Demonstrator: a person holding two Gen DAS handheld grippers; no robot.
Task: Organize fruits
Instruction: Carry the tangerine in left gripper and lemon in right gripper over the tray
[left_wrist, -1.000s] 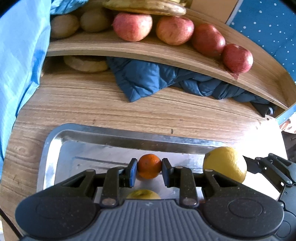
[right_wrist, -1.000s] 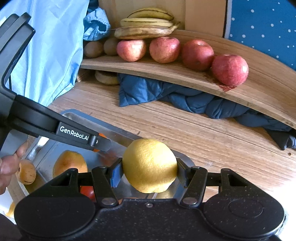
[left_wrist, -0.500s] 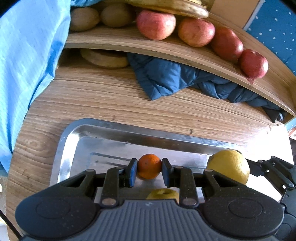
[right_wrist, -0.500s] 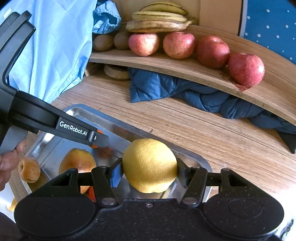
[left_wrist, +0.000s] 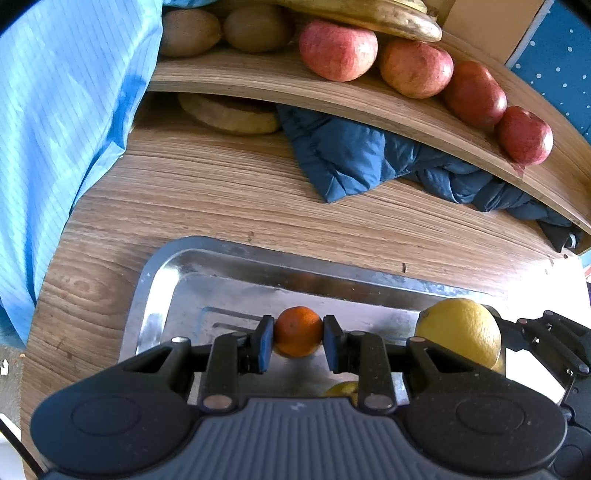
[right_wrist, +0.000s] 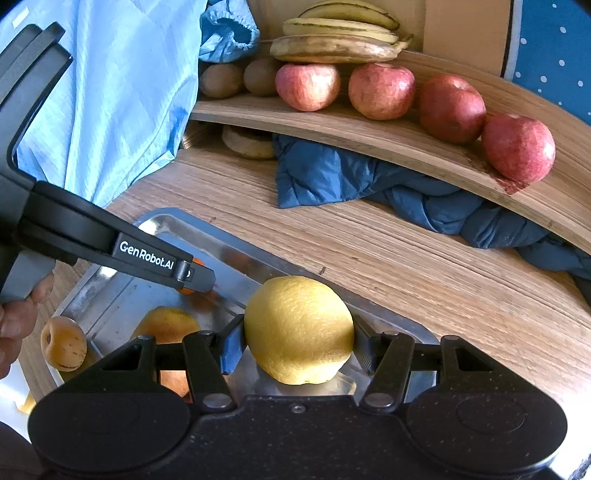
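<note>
Left tongs (left_wrist: 298, 339): closed down to a narrow gap, both pads pressed against a small orange (left_wrist: 298, 336), which is held above the metal tray (left_wrist: 155, 284). In the right wrist view the same tongs enter from nine o'clock, gripped by a person's hand (right_wrist: 14, 325), their tip over the tray's far half.

Right tongs (right_wrist: 299, 345): set at a medium opening, pads bearing on both sides of a large lemon (right_wrist: 298, 330). The lemon is held over the tray's corner at about three o'clock of the tray; in the left wrist view it shows at the four o'clock edge of the picture.

Tray contents, right wrist view: a yellow-orange fruit (right_wrist: 168, 325) at seven o'clock of the lemon. A small tan fruit (right_wrist: 63, 343) sits at the tray's eight o'clock rim.

Desk (left_wrist: 229, 199): wood grain, tray resting on it. A dark blue cloth (left_wrist: 354, 158) lies bunched beneath a curved wooden shelf (right_wrist: 406, 144) at twelve o'clock.

Shelf: two kiwis (right_wrist: 221, 81), four red apples (right_wrist: 380, 90) in a row, bananas (right_wrist: 336, 46) stacked behind. A light blue garment (right_wrist: 122, 88) hangs at ten o'clock.
</note>
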